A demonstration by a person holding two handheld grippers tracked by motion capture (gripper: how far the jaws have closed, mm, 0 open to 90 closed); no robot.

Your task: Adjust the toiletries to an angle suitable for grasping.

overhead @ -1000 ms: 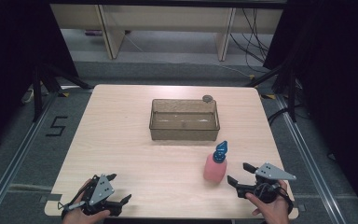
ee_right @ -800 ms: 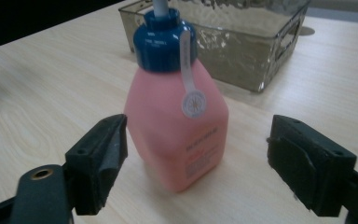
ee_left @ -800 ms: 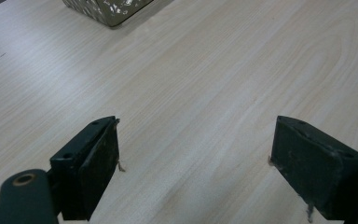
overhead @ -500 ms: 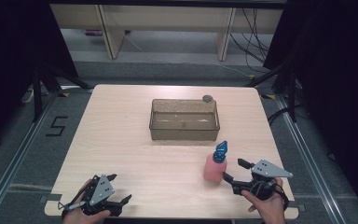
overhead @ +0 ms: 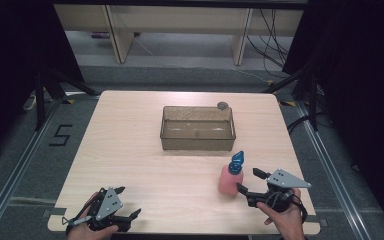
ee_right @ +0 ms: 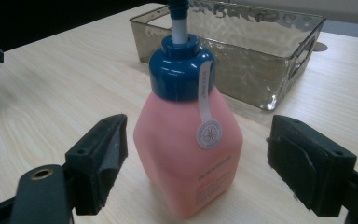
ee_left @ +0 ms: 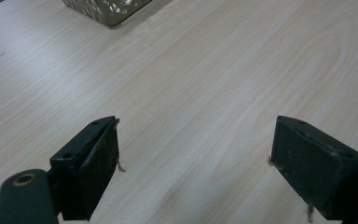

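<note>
One bottle (overhead: pixel 229 176), one tray (overhead: pixel 198 128) and two grippers are on or over one table (overhead: pixel 130 150). A single small grey disc (overhead: pixel 222 105) lies on the table, touching the tray's far right corner.

The bottle is pink with a blue pump cap and stands upright on the table, near the tray's front right corner and apart from it. A white tag hangs down its neck, ending in a round sticker. The tray is clear, brownish and rectangular. In the right gripper view it stands directly behind the bottle (ee_right: pixel 186 144), with bare table between them.

The right gripper (overhead: pixel 252 181) sits on the side of the bottle away from the tray, its jaws spread wide and pointing at it. In the right gripper view the bottle stands between the two jaws, with a gap on each side, so neither pad touches it.

The left gripper (overhead: pixel 128 202) rests well away from the tray, at the table's near left edge. Its jaws are released and wide apart over bare wood (ee_left: pixel 196 116), with nothing between them.
</note>
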